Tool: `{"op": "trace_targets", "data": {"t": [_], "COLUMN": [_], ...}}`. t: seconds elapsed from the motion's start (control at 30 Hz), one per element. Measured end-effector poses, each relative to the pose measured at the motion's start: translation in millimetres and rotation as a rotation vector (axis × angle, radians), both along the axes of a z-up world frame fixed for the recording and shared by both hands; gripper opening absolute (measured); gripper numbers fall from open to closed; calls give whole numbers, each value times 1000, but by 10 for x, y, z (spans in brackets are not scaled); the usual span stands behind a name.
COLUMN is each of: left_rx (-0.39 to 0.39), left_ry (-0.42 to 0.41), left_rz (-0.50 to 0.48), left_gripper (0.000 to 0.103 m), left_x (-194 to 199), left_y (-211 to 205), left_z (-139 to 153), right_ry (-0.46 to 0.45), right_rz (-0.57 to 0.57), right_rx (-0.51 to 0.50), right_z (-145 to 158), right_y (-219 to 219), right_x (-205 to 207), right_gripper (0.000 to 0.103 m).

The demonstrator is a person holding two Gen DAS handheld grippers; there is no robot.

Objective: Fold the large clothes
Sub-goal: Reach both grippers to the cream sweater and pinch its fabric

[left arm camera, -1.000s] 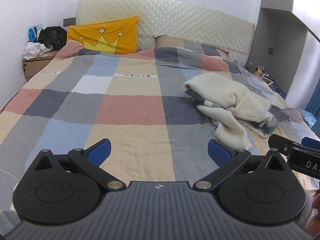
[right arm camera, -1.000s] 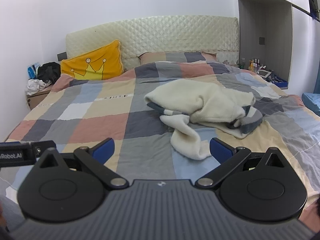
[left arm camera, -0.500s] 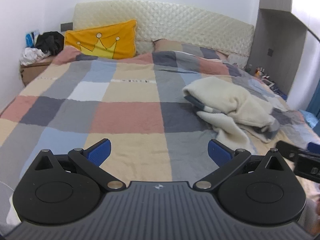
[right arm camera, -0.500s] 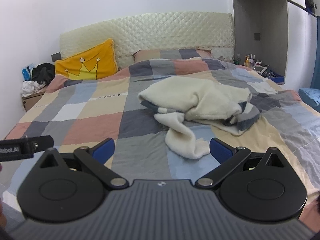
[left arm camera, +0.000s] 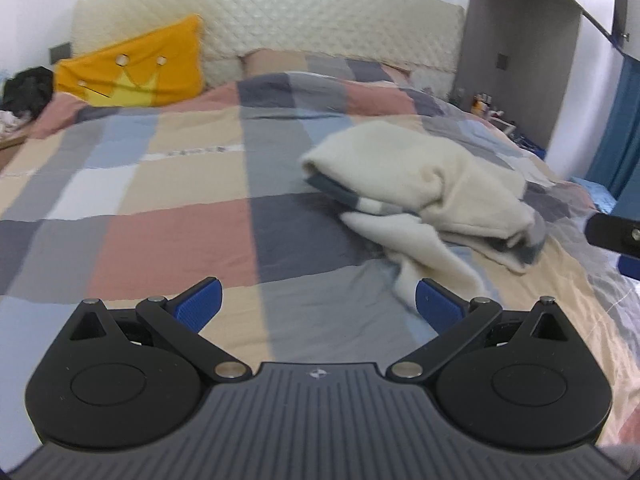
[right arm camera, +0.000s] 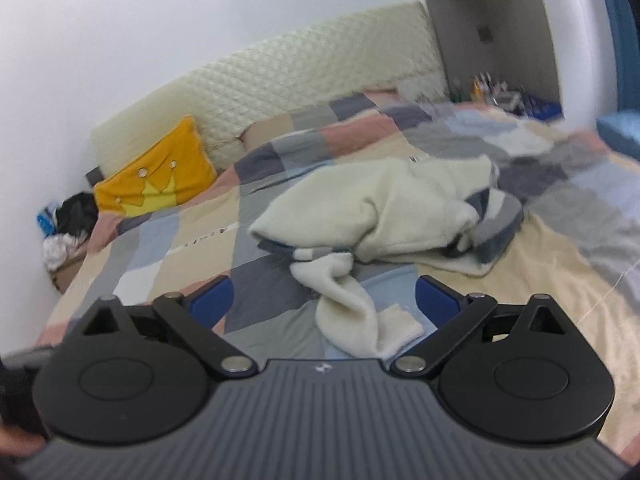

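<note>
The left tool (left arm camera: 318, 307) hangs level above the near part of the bed (left arm camera: 168, 236), its blue fingers (left arm camera: 199, 306) spread wide with nothing between them, pointing up the checked quilt toward the headboard (left arm camera: 320, 20). Under the gap between its fingers lie only the beige and grey squares of the quilt; its right finger stands just short of the trailing end of the cream garment (left arm camera: 424, 188). The right tool (right arm camera: 324, 300) is tipped to one side, so the room leans in its view, and it too is released, jaws wide apart and gripping nothing. It hovers low over the garment's loose cream sleeve (right arm camera: 356, 308), which lies on the quilt between its two fingers; whether either finger touches the cloth cannot be told. The cream garment, with grey and dark blue bands at its edges, sits crumpled in a heap on the middle right of the bed, unfolded. At the far left a yellow pillow (left arm camera: 136, 70) with a crown design leans against the headboard. A strip of printed characters runs across one pale quilt square (right arm camera: 208, 236), too blurred to read. A small emblem marks each tool's ribbed body; no wording can be made out there.
</note>
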State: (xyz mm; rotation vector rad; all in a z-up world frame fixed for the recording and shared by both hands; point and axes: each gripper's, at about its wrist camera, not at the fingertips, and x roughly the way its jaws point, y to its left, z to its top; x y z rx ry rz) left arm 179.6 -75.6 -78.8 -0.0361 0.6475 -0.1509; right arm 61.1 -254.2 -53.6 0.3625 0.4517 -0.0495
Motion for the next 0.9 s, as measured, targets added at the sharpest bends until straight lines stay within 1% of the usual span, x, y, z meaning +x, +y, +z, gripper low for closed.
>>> {"op": "trace_targets", "data": {"t": [0.1,0.13,0.23,0.3,0.43,0.6,0.67,0.7,0.77,0.8,0.83,0.87,0.9], "left_rx": [-74,-98,-144,-175,-233,-309,-341,-348,-359,-367,-381,-397,-406], "left_ry": [27,35,53,67,96,142,155,159,162,165,172,181,192], "left_rz": [-31,-42,-81,-110,-136,-160,-166,-165,-162,-156,-146,-138,-126], "left_gripper": [103,103,103,103,103,102,98,93,89,86,78,74,67], "left_x": [272,369,637,816,1181,1545,1667,1723,1823,1855,1911,1956,1995], "left_y": [-138,-183,-370,-495,-700,-844,-893,-920,-963,-973,-978,-968,-960], "left_z": [-142,-186,-326,-427,-669,-987,-1113,-1165,-1273,-1316,-1377,-1436,-1476], "right_ry": [16,21,48,62,82,119,130,131,144,150,152,155,164], "right_rz": [-14,-15,-18,-14,-10,-37,-43,-41,-43,-48,-52,-57,-64], "right_rx": [47,64,99,116,147,196,234,256,286,297,308,318,330], "right_z": [-119,-154,-290,-390,-572,-865,-994,-1058,-1168,-1230,-1286,-1330,-1382], "right_y": [-178,-229,-359,-432,-548,-692,-756,-785,-845,-865,-883,-897,-911], "right_x": [248,323,580,761,1113,1566,1733,1816,1983,2072,2144,2216,2285], "right_gripper": [98,96,81,75,72,72,72,72,73,73,73,73,73]}}
